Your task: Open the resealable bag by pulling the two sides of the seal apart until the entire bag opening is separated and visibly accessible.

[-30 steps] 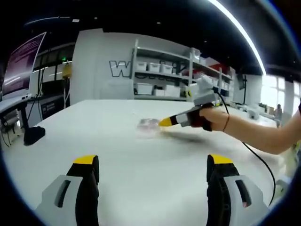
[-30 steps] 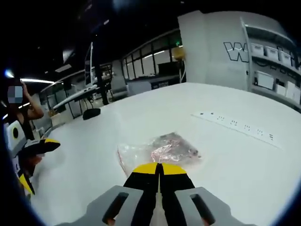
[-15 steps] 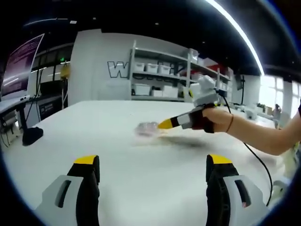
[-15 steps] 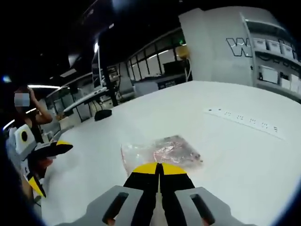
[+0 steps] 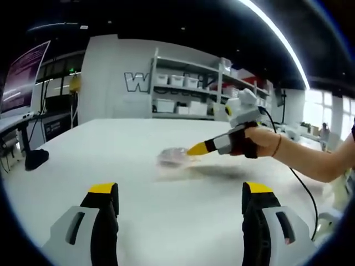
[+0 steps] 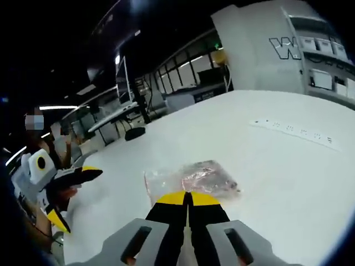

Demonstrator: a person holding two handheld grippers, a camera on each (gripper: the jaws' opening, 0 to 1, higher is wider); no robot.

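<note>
Bearing everything: table (image 5: 166, 194), a broad white surface.
Shelving (image 5: 188, 94): stands beyond the table's far edge, holding white bins.
Power strip (image 6: 294, 132): white, flat on the table, well apart from the bag.
Left claw (image 5: 176, 191): jaws spread wide, nothing between them, low over the table.
Right claw (image 6: 188, 197): yellow tips pressed together, poised just beside the bag's near edge; whether they pinch it cannot be told.
Resealable bag (image 6: 191, 178): clear, lying flat mid-table with pinkish contents.
</note>
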